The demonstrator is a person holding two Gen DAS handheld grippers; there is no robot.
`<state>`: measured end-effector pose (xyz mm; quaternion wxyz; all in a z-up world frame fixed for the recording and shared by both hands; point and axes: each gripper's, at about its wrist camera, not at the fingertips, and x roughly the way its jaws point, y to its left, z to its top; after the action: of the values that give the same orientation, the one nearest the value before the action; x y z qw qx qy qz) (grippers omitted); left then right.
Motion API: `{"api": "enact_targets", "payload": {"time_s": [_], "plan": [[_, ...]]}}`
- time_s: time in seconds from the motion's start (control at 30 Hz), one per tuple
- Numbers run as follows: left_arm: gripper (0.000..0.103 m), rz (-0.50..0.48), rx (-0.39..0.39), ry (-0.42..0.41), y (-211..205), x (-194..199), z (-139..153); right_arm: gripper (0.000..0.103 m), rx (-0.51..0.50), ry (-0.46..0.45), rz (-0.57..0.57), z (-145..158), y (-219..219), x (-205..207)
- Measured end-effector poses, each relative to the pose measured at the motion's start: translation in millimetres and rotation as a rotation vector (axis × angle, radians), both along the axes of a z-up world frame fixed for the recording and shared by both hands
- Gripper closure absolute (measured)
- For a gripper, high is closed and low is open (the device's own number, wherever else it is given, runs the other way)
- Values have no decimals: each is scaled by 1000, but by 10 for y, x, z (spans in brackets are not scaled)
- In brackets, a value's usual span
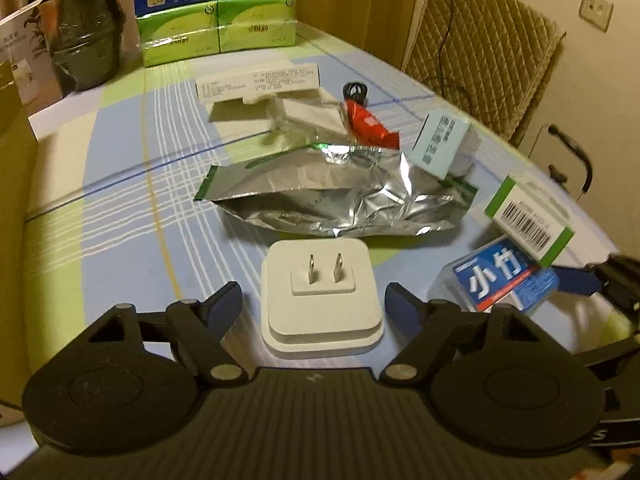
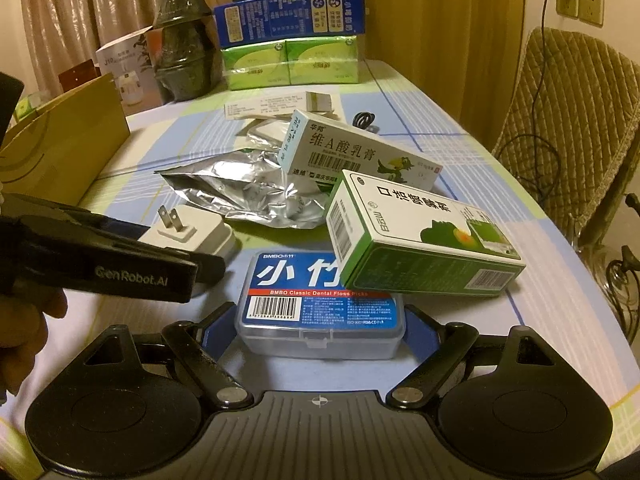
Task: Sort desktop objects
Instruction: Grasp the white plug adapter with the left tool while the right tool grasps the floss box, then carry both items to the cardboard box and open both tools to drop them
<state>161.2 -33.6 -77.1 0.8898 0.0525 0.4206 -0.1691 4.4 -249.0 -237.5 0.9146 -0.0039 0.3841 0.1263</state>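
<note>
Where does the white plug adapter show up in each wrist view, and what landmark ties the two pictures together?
Left wrist view: the white plug adapter lies at lower centre, prongs up, between the left gripper's jaws, with gaps on both sides.
Right wrist view: the adapter sits left of centre, partly hidden behind the left gripper.
Shared landmark: the crumpled silver foil pouch just beyond the adapter.

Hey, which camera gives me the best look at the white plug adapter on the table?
The left wrist view. The white plug adapter sits centred between the left gripper's open fingers, whole, prongs up. In the right wrist view the adapter is off to the left, partly hidden behind the left gripper.
</note>
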Motion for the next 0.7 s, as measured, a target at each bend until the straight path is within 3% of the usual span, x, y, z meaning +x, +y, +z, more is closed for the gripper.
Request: {"api": "enact_targets", "payload": {"time_s": [0.07, 0.23, 0.7], "plan": [[43, -6, 18, -5, -15, -25, -15, 19, 9, 12, 4, 10, 5, -9], [43, 17, 25, 39, 55, -154, 72, 19, 31, 33, 28, 90, 25, -142], [43, 109, 31, -15, 418, -730, 701, 20, 30, -22, 102, 466, 185, -557]]}}
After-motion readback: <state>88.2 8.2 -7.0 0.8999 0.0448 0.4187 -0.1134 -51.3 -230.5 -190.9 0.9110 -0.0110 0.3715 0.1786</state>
